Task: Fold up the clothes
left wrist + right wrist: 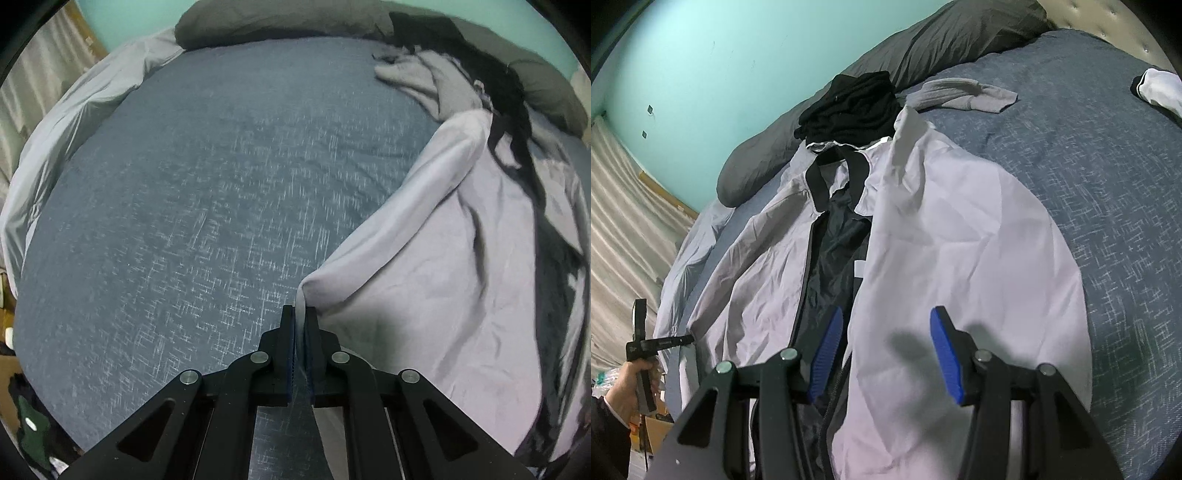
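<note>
A pale lilac jacket point(960, 229) with a black collar point(820, 181) and dark lining point(834, 251) lies open, front up, on the blue-grey bed cover point(1108, 184). My left gripper point(300, 314) is shut on a corner of the jacket point(424, 277), and the cloth rises in a taut fold to its fingers. The right wrist view shows that same left gripper point(689, 338) at the jacket's left edge, held by a hand point(624, 391). My right gripper point(886, 309) stands open just above the jacket's near panel, with nothing pinched between its blue pads.
A black garment point(849, 107) and a grey garment point(964, 94) lie beyond the collar, against dark grey pillows point(923, 40). A white item with black trim point(1160, 88) sits far right. A light grey duvet point(74, 122) bunches along the left of the bed cover point(203, 184).
</note>
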`<state>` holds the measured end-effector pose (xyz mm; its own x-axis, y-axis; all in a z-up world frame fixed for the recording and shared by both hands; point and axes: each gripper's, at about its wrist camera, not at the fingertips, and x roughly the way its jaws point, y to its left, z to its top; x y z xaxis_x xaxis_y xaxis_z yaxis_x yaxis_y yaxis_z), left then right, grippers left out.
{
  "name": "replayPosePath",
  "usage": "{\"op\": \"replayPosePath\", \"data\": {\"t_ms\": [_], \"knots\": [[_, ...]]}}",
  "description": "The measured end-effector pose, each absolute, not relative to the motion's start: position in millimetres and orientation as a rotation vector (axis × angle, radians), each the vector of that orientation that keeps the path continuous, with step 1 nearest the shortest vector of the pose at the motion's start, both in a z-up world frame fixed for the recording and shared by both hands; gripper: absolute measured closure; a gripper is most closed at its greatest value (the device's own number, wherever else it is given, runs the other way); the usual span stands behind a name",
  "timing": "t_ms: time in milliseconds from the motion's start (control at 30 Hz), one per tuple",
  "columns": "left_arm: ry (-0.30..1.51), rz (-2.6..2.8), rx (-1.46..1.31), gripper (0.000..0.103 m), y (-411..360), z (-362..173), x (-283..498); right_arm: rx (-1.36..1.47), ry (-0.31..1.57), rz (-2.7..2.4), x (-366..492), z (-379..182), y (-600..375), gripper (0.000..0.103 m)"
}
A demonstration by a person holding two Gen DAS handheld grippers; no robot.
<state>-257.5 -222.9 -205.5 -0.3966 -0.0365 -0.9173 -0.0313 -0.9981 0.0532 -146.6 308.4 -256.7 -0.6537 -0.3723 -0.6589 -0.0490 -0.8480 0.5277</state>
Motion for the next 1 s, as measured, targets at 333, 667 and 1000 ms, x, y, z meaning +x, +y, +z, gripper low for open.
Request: {"op": "replayPosePath", "data": {"t_ms": [333, 667, 1000], "knots": [[0.01, -2.704, 1.818, 0.053, -207, -199, -208, 1.18, -0.773, -2.59, -144, -252, 307, 0.052], [0.037, -2.638, 1.95, 0.039, -169, -243, -198, 1.172, -0.786, -2.589, -143, -251, 309, 0.052], [-0.014, -2.585, 2.013, 0.038, -150, -272, -202, 1.168, -0.795, -2.588, -142, -250, 310, 0.052]]}}
